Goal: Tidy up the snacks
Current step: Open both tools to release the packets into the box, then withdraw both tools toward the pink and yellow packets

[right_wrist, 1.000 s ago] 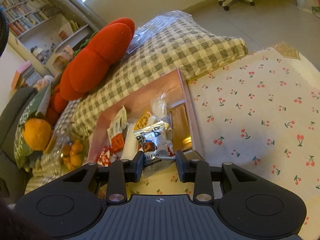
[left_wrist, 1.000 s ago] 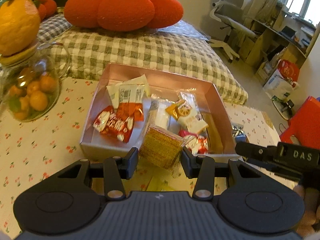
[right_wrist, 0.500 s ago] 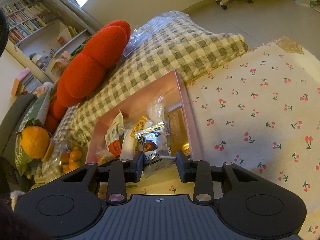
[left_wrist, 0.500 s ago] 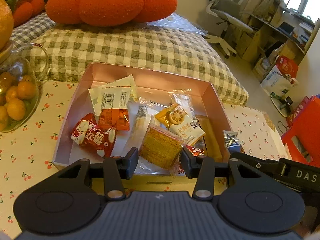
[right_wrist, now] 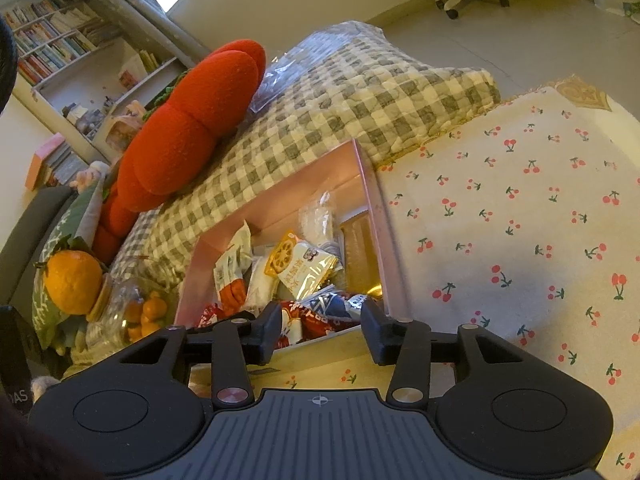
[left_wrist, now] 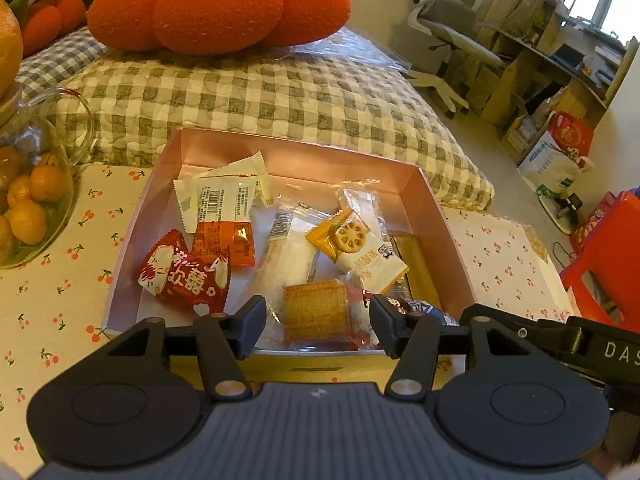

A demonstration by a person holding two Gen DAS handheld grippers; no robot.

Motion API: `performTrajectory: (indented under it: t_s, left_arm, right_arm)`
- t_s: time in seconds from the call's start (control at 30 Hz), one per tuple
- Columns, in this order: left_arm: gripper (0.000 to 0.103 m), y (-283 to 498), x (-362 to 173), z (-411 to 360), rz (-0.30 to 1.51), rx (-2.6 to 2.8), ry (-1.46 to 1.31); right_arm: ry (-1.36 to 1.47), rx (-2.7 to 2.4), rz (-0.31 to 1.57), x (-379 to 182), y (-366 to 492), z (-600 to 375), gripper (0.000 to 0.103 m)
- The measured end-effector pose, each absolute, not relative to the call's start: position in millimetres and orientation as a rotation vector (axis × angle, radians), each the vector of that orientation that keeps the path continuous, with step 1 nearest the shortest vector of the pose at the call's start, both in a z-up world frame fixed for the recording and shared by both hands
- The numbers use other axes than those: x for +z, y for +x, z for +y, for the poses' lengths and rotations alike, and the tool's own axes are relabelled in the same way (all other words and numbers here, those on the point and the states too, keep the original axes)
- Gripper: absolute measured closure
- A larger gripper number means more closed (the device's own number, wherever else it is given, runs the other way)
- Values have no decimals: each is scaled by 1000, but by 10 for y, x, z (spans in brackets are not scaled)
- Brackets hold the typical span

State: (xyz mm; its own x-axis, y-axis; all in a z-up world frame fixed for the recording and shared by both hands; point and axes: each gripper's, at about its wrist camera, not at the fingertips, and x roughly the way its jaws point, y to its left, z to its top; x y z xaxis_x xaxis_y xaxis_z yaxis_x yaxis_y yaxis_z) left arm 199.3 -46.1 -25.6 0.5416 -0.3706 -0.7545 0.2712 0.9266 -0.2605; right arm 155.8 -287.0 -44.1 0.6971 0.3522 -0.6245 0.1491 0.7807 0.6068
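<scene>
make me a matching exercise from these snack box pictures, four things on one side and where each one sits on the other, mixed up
Things:
1. red candy wrapper
2. square cracker packet
3. glass jar of small oranges
4. red plush cushion

Places:
A. on the checked quilt behind the pink box
B. on the cherry-print cloth, left of the box
C. near left corner inside the box
D. inside the box, by its near wall, between the left gripper fingers

Pairs: 1-C, 2-D, 3-B, 4-A

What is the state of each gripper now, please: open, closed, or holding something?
Left gripper: jaws opening, pads clear of the cracker packet lying in the pink box.
Right gripper: jaws opening, holding nothing; the blue packet lies in the box.
</scene>
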Motion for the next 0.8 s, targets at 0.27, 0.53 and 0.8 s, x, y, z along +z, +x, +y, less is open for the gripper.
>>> performTrajectory:
  t_s: [0.27,0.53,0.8]
  left_arm:
    - [42,1881,-169,-376,927,-369,-116]
    - [31,1668,-75,-259,929,-363,-101]
    - [20,1437,-40,-133,935,-350,-83]
  right_arm:
    - [663,136,804,-336,1506,-2825,47]
    - [611,167,808,-177,1396,-2685,30]
    - [569,172,846,-130,1265,-2555,23]
